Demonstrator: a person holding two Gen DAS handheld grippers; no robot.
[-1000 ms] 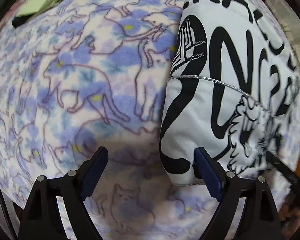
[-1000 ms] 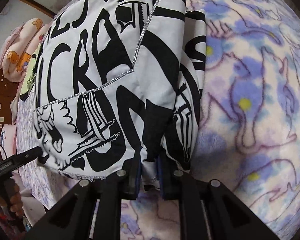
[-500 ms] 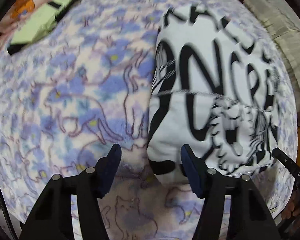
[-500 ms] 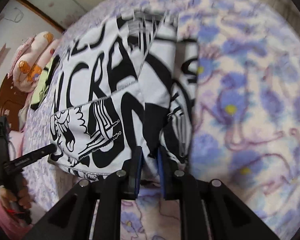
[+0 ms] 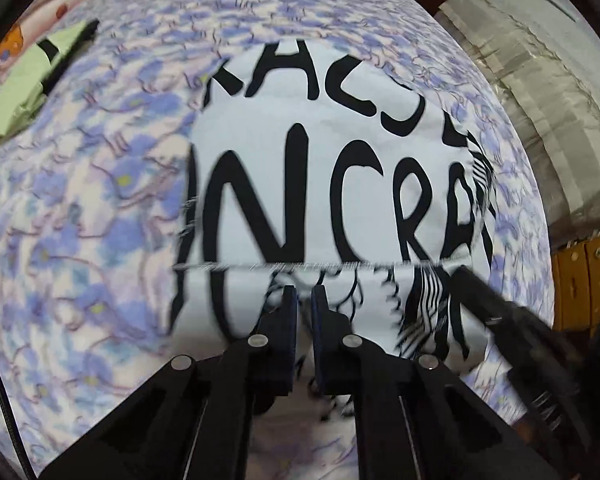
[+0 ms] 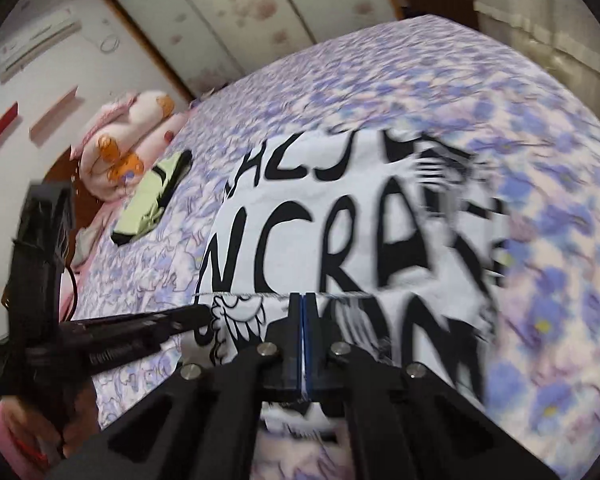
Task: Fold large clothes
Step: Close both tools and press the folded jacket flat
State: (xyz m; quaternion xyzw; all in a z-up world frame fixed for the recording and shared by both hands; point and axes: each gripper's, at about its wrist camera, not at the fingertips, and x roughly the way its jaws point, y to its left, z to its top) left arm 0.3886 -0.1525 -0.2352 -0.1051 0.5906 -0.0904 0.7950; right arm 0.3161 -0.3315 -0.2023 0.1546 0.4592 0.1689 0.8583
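A white garment [image 5: 340,184] with big black lettering lies folded on a purple cat-print blanket [image 5: 80,220]. My left gripper [image 5: 305,308] is at the garment's near edge, its jaws pressed almost together with white cloth in the narrow gap. My right gripper [image 6: 302,304] is shut on the same near edge, and white fabric bunches under its fingers. A silver-trimmed hem [image 5: 300,267] runs across just beyond both sets of fingertips. Each gripper appears in the other's view as a black bar: the right gripper [image 5: 500,320] close on the right, the left gripper [image 6: 148,328] close on the left. Both views are motion-blurred.
A folded pale green and black garment [image 6: 148,204] lies further up the bed, beside a pink plush bundle [image 6: 128,148]. A pale padded cover [image 5: 540,100] and wooden furniture [image 5: 580,280] border the right side. A person's hand [image 6: 20,420] holds the left gripper. A wardrobe [image 6: 220,12] stands behind.
The left gripper's jaws went from wide open to shut and shifted right onto the garment's near edge. Both grippers rose and tilted, so more of the bed and room shows.
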